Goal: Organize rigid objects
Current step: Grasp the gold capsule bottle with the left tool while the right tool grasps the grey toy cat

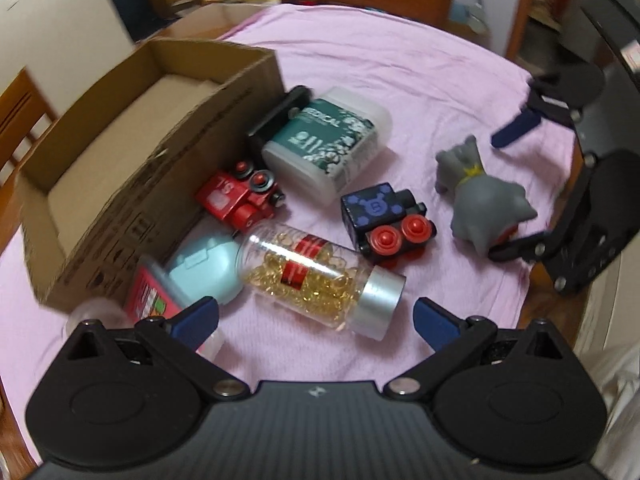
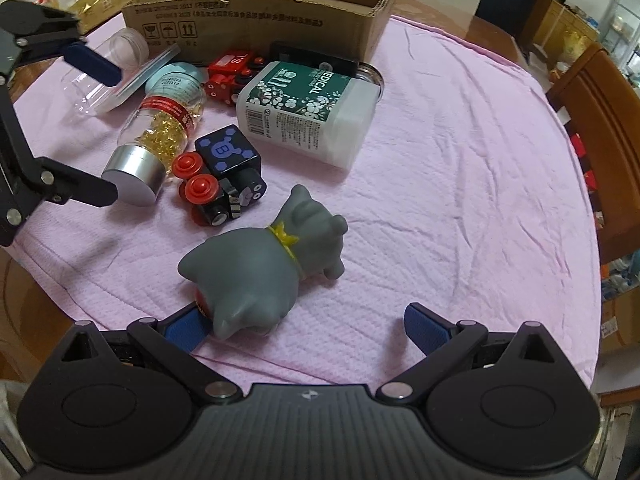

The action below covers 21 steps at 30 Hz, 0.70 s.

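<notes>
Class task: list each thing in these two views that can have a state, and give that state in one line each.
cardboard box: open, looks empty.
capsule bottle: capped, on its side.
grey toy: lying down.
black train: tipped over.
clear jar: lidless, on its side.
left tool: open.
right tool: open, straddling the grey toy.

We see an open cardboard box on a pink-covered worktop. Beside it lie a red toy train, a green-labelled white tub, a capsule bottle on its side, a black toy train, and a grey toy animal on its side.
</notes>
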Tool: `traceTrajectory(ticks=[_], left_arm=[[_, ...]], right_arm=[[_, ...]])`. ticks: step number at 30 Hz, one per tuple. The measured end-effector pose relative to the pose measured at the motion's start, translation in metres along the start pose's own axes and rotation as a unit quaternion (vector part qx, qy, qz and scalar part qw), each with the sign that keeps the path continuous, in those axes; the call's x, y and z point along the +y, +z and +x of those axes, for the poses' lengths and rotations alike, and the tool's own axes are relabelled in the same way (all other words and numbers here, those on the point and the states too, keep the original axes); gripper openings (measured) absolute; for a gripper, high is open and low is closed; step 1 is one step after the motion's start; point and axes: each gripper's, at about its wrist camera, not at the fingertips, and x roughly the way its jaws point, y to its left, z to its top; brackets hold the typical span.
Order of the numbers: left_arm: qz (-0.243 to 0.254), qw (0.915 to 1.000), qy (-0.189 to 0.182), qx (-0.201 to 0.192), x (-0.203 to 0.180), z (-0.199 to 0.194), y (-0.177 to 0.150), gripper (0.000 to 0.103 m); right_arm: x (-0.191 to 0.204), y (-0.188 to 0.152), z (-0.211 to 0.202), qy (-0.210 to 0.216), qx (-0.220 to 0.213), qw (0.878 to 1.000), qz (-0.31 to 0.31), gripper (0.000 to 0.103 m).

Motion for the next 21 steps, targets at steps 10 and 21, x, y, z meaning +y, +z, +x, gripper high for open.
traceTrajectory(ticks=[10, 21], left_arm=[[0.074, 0.9962, -0.043, 0.012, 0.007, 0.015, 0.01, 0.102], [0.112, 0.9906, -0.079, 0.004, 0.006, 0.029, 0.014, 0.097]], right_arm=[[-0.006, 0.005, 0.005, 0.022, 0.007, 1.0, 0.008, 0.103], [0.0, 0.014, 0.008, 0.025, 0.011, 0.999, -0.017, 0.102]])
